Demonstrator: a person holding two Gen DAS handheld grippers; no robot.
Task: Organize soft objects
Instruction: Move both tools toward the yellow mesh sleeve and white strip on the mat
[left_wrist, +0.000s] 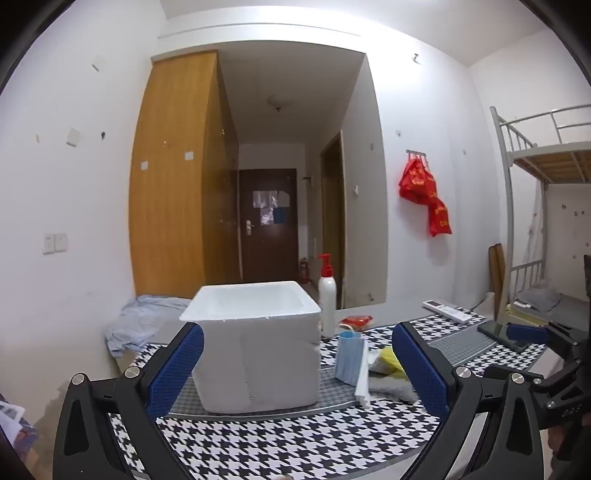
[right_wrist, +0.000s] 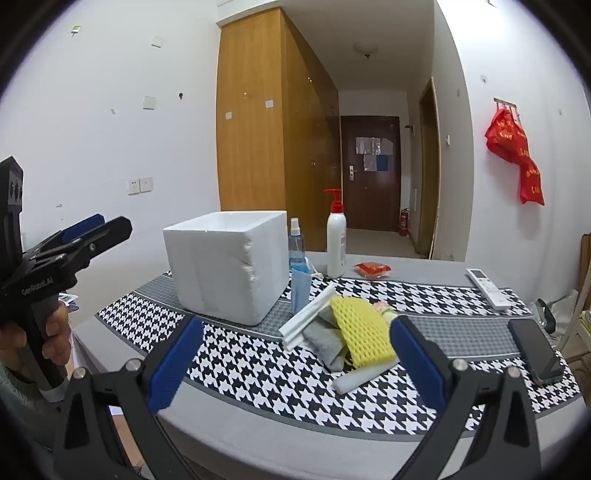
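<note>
A white foam box (left_wrist: 255, 343) (right_wrist: 227, 266) stands open-topped on the houndstooth table cloth (right_wrist: 258, 373). Right of it lies a pile of soft things: a yellow sponge (right_wrist: 360, 332) (left_wrist: 391, 356), a grey cloth (right_wrist: 325, 341) (left_wrist: 393, 386), a blue face mask (left_wrist: 349, 360) (right_wrist: 300, 290), white foam strips (right_wrist: 310, 317) and a white foam piece (right_wrist: 360, 376). My left gripper (left_wrist: 295, 369) is open and empty, just in front of the box. My right gripper (right_wrist: 295, 365) is open and empty, in front of the pile.
A white pump bottle (right_wrist: 336, 240) (left_wrist: 327, 295), a clear spray bottle (right_wrist: 295, 243) and a red packet (right_wrist: 372, 268) stand behind the pile. A remote (right_wrist: 487, 288) and a phone (right_wrist: 533, 350) lie at the right. A bunk bed (left_wrist: 535, 206) stands far right.
</note>
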